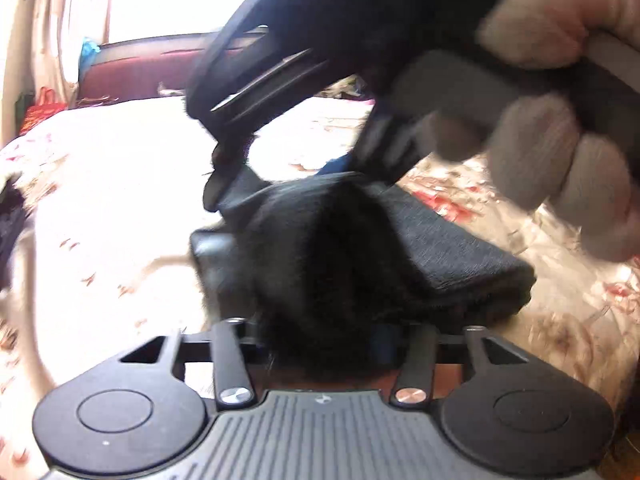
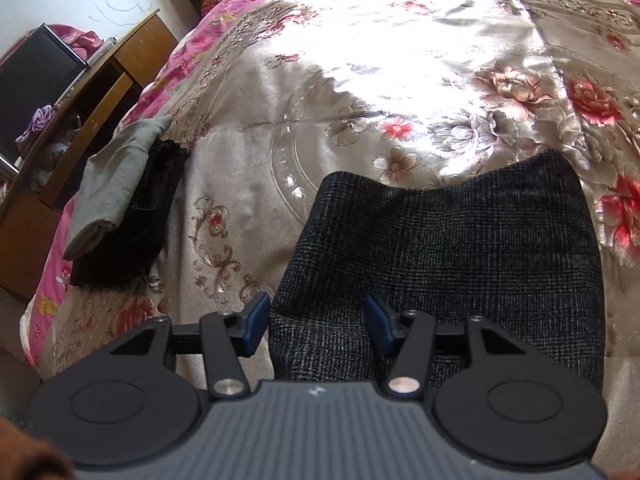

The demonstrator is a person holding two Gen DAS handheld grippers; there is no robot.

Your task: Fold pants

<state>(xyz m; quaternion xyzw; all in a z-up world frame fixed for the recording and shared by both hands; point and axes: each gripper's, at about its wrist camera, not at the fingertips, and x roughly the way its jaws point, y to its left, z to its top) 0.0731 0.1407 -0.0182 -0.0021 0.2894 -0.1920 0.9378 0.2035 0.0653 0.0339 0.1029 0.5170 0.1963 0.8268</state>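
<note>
The dark checked pants (image 2: 448, 256) lie folded into a thick bundle on the floral bedspread (image 2: 360, 80). My right gripper (image 2: 318, 322) is open, its blue pads (image 2: 256, 320) straddling the bundle's near left edge. In the left wrist view the pants (image 1: 360, 248) bulge up over my left gripper (image 1: 320, 332), whose fingertips are buried in the cloth; it looks shut on the fabric. The right gripper (image 1: 304, 60) and the gloved hand (image 1: 560, 120) holding it hang just above the pants in that view.
A grey and a black garment (image 2: 120, 208) lie piled at the bed's left edge. A wooden desk (image 2: 100, 92) with a dark screen stands beside the bed. A dark red headboard (image 1: 132, 68) and bright window are beyond.
</note>
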